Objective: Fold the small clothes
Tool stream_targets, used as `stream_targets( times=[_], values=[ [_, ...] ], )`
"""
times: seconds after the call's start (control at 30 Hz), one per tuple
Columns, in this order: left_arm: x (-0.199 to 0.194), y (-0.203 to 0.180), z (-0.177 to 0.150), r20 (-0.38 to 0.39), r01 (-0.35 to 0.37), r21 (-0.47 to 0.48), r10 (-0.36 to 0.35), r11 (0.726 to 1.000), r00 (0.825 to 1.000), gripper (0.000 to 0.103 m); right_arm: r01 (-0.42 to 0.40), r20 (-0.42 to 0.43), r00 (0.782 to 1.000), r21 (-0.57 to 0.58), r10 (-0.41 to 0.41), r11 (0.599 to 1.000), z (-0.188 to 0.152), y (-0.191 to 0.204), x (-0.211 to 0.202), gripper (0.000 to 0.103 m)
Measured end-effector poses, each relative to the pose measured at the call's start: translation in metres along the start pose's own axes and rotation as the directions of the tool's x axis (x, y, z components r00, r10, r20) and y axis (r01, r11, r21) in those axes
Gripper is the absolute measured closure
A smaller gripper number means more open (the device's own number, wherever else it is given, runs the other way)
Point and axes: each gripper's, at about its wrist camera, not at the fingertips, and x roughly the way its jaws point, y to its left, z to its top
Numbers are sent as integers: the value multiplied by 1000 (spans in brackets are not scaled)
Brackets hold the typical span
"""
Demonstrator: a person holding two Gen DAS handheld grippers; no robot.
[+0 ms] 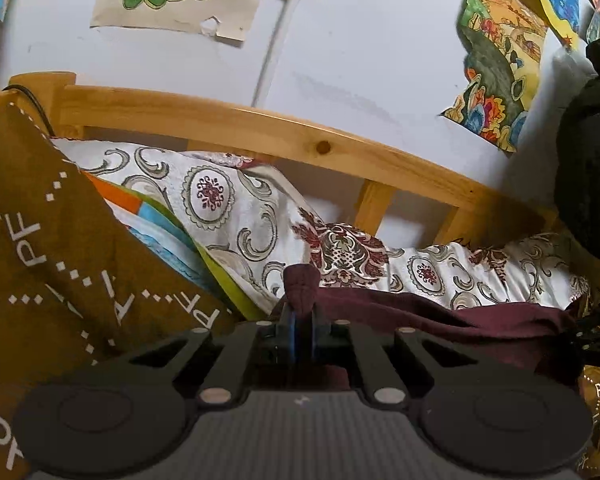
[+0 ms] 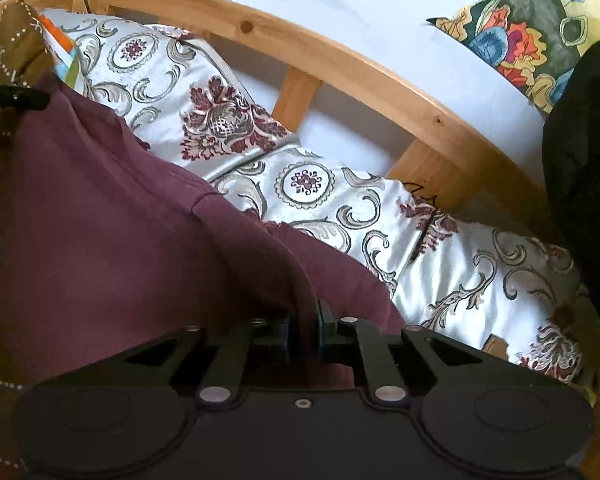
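In the left wrist view, our left gripper (image 1: 300, 312) has its fingers (image 1: 314, 320) pinched on a bunched corner of the maroon garment (image 1: 440, 312), which stretches right across the bed. A brown printed cloth (image 1: 40, 248) crowds the left; patterned pillows (image 1: 236, 208) and the wooden bed rail (image 1: 260, 128) lie beyond.

In the right wrist view, our right gripper (image 2: 303, 332) clamps a fold of the garment (image 2: 100, 208), which fills the left; pillows (image 2: 320, 192) lie far right.

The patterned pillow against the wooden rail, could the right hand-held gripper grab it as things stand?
Probably not yet: the right hand-held gripper is shut on the maroon garment. The patterned pillow lies uncovered just beyond, so releasing first would free it.
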Motion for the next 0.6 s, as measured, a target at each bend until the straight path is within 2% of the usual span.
stream_targets(
  times=[0.43,0.6],
  values=[
    [5,0,-7,-24,4,11,-4,1000,1000,95,19,-12,1000,131,-17,991,-6,-8,15,79],
    [4,1,-6,-24,5,-1,-5,1000,1000,94,38,-2,999,155,-39,987,-6,-13,11,70]
  ],
)
